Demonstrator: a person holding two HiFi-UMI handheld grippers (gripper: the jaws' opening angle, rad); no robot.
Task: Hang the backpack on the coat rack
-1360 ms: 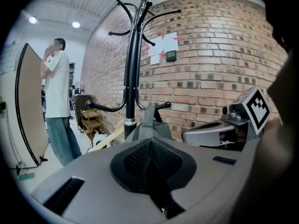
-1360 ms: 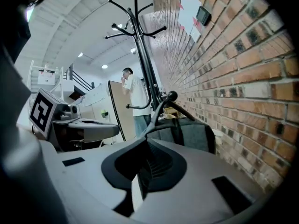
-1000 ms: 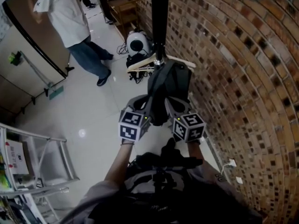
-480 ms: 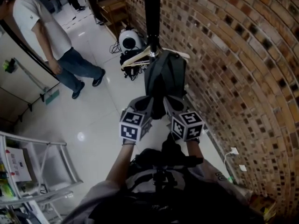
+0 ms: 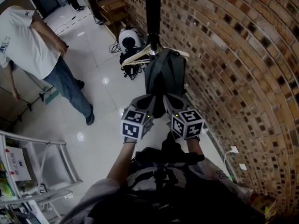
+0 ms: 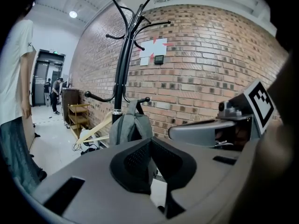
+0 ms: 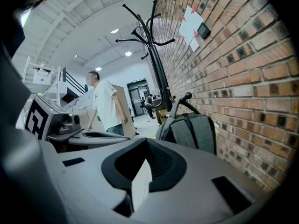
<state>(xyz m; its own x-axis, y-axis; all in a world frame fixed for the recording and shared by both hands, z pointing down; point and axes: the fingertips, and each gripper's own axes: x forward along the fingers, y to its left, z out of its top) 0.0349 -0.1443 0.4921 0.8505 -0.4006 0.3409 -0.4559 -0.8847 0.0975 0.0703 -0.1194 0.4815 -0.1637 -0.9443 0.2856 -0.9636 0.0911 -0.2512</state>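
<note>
Since the earlier frame the bystander [image 5: 37,50] has stepped nearer, while the backpack [image 5: 164,76] hangs upright from a lower hook of the rack [image 5: 152,13], straight ahead of, clear of and equally near the left gripper [image 5: 150,99] and right gripper [image 5: 167,99], both with jaws pressed together on nothing.

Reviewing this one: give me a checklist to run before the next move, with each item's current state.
1. The backpack hangs by its top loop from a lower hook of the coat rack: ok.
2. The top loop sits deep on that hook: cannot tell.
3. Jaws of the left gripper together, nothing between them: ok.
4. Jaws of the right gripper together, nothing between them: ok.
5. Both grippers clear of the backpack: ok.
6. The bystander stands away from the coat rack: ok.
</note>
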